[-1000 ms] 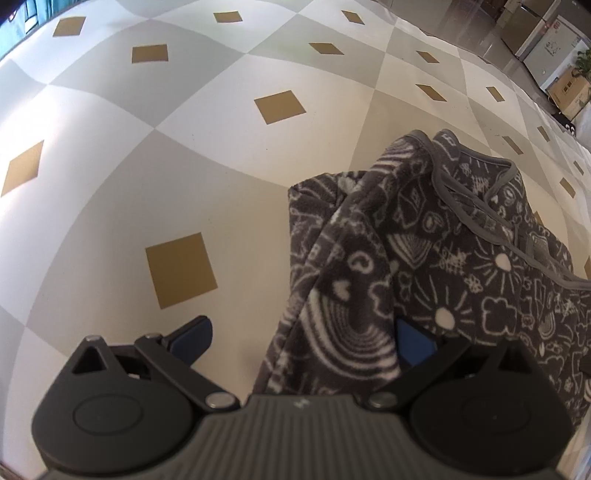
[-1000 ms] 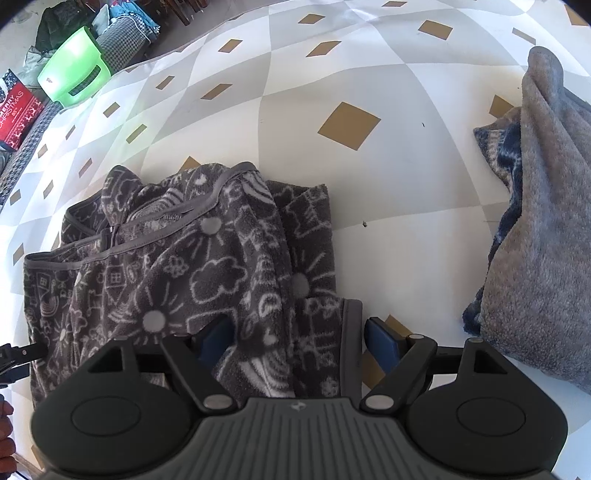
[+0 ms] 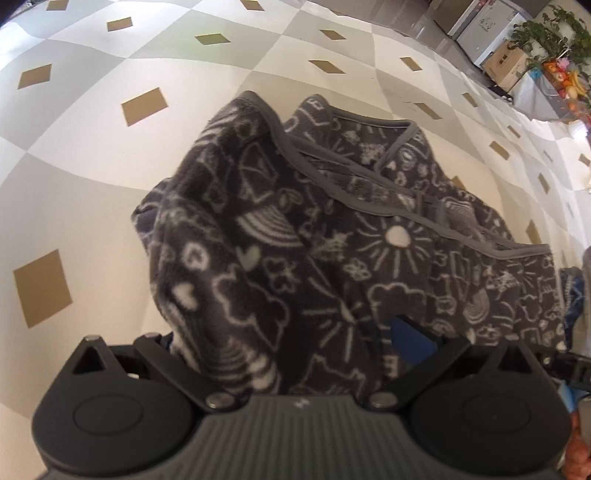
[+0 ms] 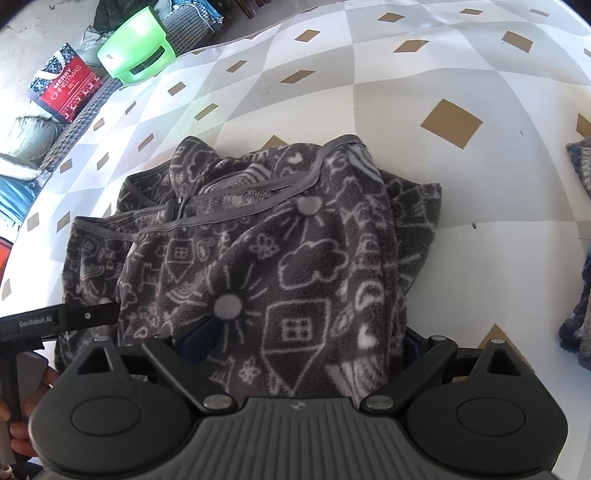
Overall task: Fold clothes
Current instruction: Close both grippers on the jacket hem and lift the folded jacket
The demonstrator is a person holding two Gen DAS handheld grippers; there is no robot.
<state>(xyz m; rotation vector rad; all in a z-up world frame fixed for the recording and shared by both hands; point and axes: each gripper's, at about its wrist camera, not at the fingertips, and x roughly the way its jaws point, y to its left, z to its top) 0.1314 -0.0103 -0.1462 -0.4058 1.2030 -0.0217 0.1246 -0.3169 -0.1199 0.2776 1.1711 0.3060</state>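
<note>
Fleece garment [image 4: 280,258] between wide-open right hand-held gripper [image 4: 303,343].

A dark grey fleece garment [image 3: 332,236] printed with white doodles is lying bunched on a worktop [image 3: 92,177] covered in a grey and white diamond-check cloth with tan squares, its grey-bound edge running across the far side and off to the right. The left tool [image 3: 284,339] is sitting at the near edge with its jaws spread wide, the fleece bulging up between them and covering the left fingertip while the blue right pad [image 3: 410,339] is showing. Boxes [image 3: 506,62] and a leafy plant [image 3: 554,33] are standing far right.
</note>
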